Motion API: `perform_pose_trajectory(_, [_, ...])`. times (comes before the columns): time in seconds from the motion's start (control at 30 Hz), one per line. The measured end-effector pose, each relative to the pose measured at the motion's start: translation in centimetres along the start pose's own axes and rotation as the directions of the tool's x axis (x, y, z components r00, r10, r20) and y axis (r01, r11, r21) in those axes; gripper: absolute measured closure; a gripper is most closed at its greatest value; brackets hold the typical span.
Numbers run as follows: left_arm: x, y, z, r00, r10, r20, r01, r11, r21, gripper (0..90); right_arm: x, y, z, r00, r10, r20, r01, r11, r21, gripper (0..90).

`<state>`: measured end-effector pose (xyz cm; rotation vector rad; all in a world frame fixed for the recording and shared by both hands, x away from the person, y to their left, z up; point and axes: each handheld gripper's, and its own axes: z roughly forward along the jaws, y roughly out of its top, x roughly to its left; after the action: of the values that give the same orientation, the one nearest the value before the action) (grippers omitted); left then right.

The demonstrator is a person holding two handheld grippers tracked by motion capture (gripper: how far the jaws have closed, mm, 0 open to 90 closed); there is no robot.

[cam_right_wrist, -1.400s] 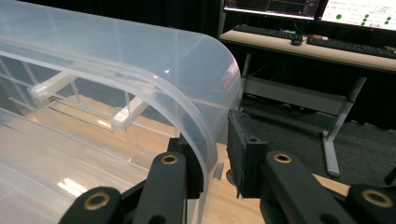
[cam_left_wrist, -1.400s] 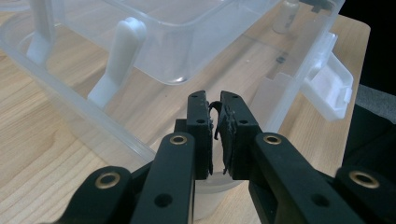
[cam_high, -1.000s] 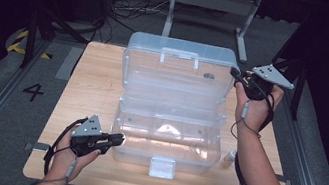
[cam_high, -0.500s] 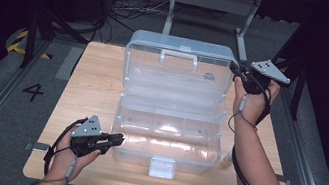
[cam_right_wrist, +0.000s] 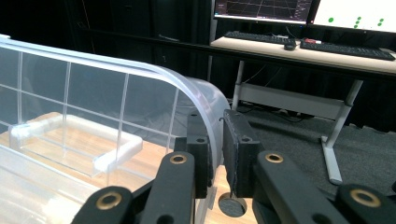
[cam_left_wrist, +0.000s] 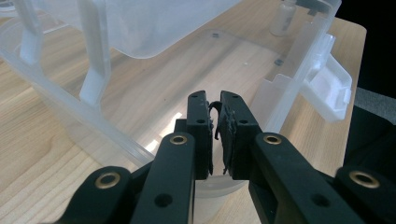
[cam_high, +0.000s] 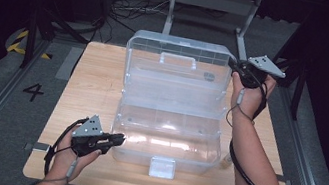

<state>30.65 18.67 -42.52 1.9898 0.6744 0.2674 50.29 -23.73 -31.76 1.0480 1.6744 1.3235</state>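
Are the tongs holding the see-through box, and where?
Yes. The right tongs pinch the open lid's rim at its far right corner. The left tongs pinch the box base's left wall.

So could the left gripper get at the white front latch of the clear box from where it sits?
Probably yes. The left gripper sits at the box's near-left corner, and the latch hangs on the front wall with only bare table between.

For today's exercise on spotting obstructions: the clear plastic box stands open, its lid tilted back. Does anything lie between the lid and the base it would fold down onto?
Nothing visible does. The lid stands tilted back behind the base, whose open compartment looks bare. The right gripper clamps the lid's far right corner; the left gripper sits at the base's near left corner, outside the lid's path.
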Motion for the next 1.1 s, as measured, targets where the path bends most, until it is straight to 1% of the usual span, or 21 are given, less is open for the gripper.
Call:
perform_pose_trajectory(0.2, [0.0,0.0,0.0,1.0,0.001,0.002,-0.001,1.0,-0.004,82.6,-0.4,-0.3,1.1,1.0,-0.005,-0.005,0.005,1.0,-0.002,82.9])
perform_pose_trajectory(0.33, [0.0,-0.1,0.0,1.0,0.0,0.005,0.0,1.0,-0.007,82.6,-0.6,-0.5,1.6,0.9997,-0.023,-0.007,0.023,0.9997,-0.005,83.4])
perform_pose_trajectory(0.4, [0.0,-0.1,0.0,1.0,0.001,0.005,-0.001,1.0,-0.007,82.5,-0.8,-0.6,1.9,0.9998,-0.016,-0.013,0.016,0.9999,-0.001,83.5])
perform_pose_trajectory(0.57, [0.0,-0.1,0.0,1.0,0.0,0.005,0.0,1.0,-0.01,82.4,-1.0,-0.7,2.4,0.9993,-0.034,-0.017,0.034,0.9994,0.004,83.6])
perform_pose_trajectory(0.8, [0.0,-0.1,0.0,1.0,0.0,0.005,0.0,0.9999,-0.011,82.2,-1.3,-1.1,3.0,0.999,-0.036,-0.025,0.036,0.9993,0.002,83.6])
perform_pose_trajectory(0.93, [0.1,-0.1,0.0,1.0,0.001,0.006,-0.001,0.9999,-0.011,82.1,-1.6,-1.5,3.6,0.9991,-0.023,-0.037,0.024,0.9997,0.006,83.8])
perform_pose_trajectory(1.1, [0.1,-0.1,0.0,1.0,0.001,0.006,-0.001,0.9999,-0.011,82.1,-1.8,-1.7,4.1,0.9988,-0.021,-0.043,0.022,0.9995,0.023,83.9])
